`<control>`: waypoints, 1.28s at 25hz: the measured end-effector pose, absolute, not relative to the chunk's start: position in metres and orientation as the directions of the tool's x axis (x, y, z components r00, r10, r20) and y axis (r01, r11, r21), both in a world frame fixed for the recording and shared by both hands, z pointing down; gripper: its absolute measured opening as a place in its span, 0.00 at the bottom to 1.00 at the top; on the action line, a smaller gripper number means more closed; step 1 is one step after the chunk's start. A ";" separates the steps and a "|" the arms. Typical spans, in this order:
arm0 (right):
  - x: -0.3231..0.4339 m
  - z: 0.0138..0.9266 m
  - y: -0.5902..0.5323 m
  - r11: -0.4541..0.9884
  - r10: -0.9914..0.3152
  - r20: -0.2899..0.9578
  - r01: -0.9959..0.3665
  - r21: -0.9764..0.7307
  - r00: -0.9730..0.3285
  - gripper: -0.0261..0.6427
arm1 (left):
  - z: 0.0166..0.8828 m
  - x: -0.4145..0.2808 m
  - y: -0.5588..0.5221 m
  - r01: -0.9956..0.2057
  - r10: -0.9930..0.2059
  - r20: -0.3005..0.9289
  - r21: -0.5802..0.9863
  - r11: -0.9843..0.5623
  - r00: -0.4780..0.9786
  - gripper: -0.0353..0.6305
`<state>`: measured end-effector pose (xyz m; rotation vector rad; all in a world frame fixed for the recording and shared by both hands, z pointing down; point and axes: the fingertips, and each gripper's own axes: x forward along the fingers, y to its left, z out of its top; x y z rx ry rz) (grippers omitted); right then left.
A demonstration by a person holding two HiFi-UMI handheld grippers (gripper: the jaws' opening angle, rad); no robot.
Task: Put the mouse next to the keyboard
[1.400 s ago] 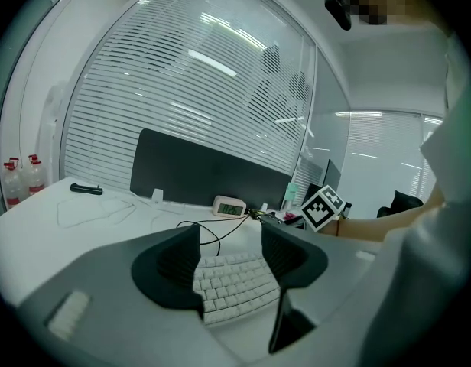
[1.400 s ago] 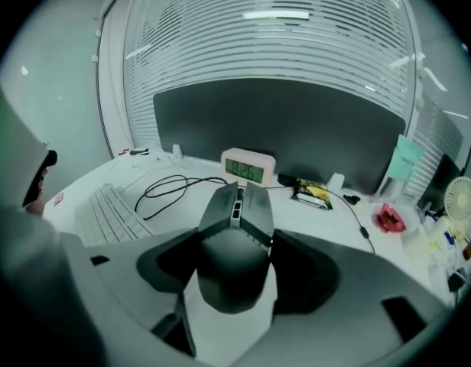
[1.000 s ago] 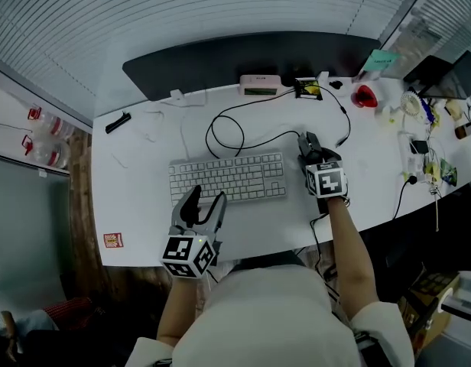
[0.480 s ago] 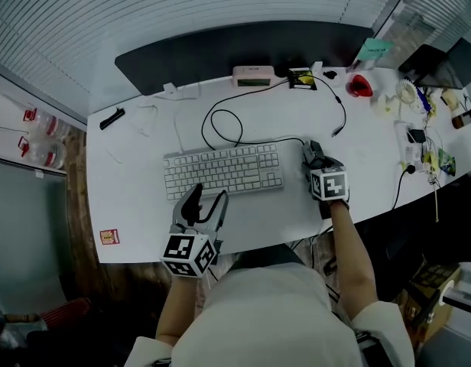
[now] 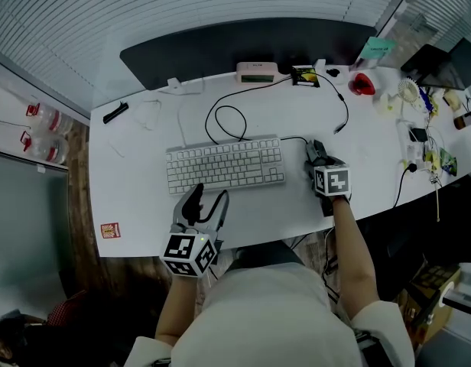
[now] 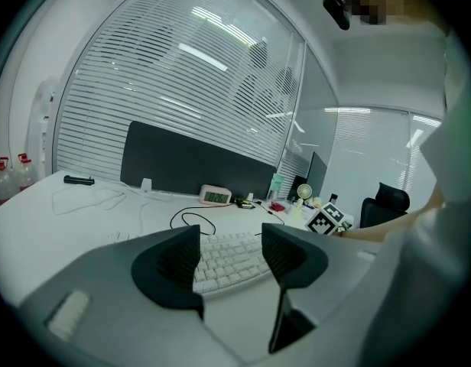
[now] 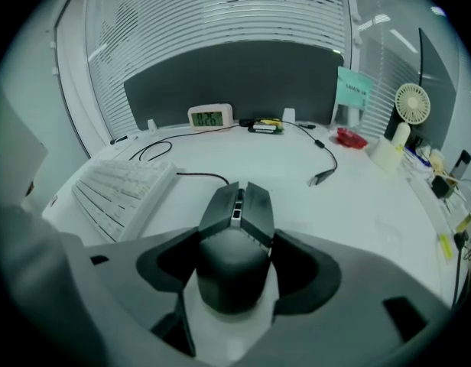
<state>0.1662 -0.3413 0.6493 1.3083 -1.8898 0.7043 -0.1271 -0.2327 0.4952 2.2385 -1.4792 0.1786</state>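
Observation:
A dark wired mouse (image 5: 315, 148) (image 7: 234, 239) sits between the jaws of my right gripper (image 5: 318, 156) (image 7: 237, 264), whose pads press on its two sides. It is low at the white table (image 5: 136, 197), just right of the right end of the white keyboard (image 5: 224, 165) (image 7: 121, 189). Whether it rests on the surface I cannot tell. The mouse cable runs off toward the keyboard's back. My left gripper (image 5: 206, 202) (image 6: 232, 254) stands open and empty at the table's front edge, pointing at the keyboard (image 6: 229, 257).
Behind the keyboard lie a looped black cable (image 5: 228, 121), a small clock (image 5: 257, 72) and a dark screen (image 5: 243, 48). A loose cable end (image 5: 339, 125) lies beyond the mouse. A red object (image 5: 363, 85), a small fan (image 5: 408, 92) and clutter fill the right end.
My right gripper has drawn the mouse nearer to me and lower, from beyond the keyboard's back corner to beside its right end. The left gripper has barely shifted.

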 end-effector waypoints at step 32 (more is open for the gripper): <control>0.073 0.485 -0.186 0.412 -0.820 0.395 -0.906 -0.098 -0.415 0.13 | 0.472 -0.140 -0.105 -0.933 -0.897 0.290 0.235 -0.272 0.335 0.26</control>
